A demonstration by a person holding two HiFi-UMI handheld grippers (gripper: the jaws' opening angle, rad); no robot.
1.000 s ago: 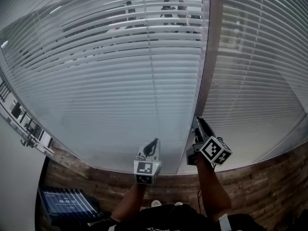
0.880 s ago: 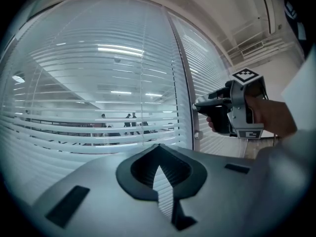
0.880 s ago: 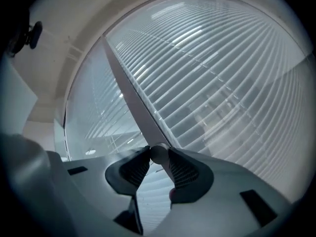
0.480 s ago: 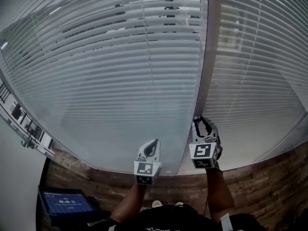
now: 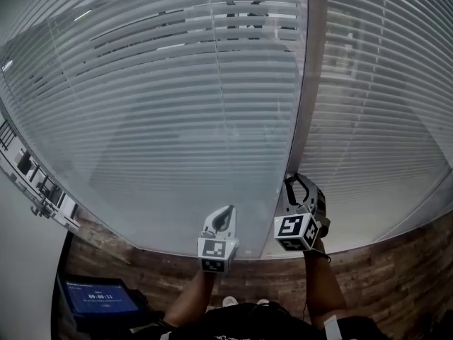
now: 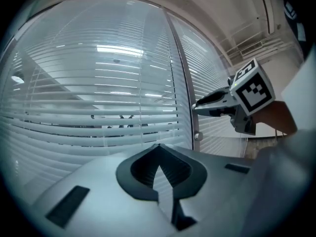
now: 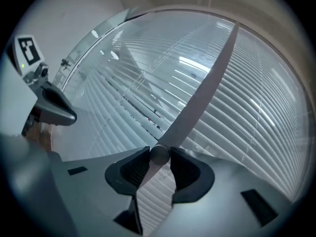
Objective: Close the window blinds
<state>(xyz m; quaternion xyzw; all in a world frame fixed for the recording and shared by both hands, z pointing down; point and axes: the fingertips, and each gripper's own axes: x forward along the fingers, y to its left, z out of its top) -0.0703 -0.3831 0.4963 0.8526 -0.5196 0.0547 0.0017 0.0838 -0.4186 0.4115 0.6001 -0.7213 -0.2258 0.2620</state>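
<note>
White slatted blinds [image 5: 177, 105] hang behind glass on both sides of a grey frame post [image 5: 308, 83]. A small round knob [image 7: 159, 154] sits on that post; it also shows in the left gripper view as the knob [image 6: 197, 136]. My right gripper [image 5: 296, 183] is shut on the knob, one pad on each side [image 7: 159, 158]. My left gripper [image 5: 225, 213] hangs a little to the left of it, held level in front of the glass, jaws shut with nothing between them [image 6: 158, 154]. The slats are tilted nearly flat, with thin gaps near the top.
Figures of people [image 5: 241, 9] show faintly through the upper slats. A second blind [image 5: 386, 119] fills the pane to the right of the post. A lit screen [image 5: 95, 297] stands at lower left, over a wood-patterned floor [image 5: 396, 261].
The right gripper has rolled on the knob, its marker cube swinging from the right side to face me. The slats have tilted further, narrowing the view through them. The left gripper stayed put.
</note>
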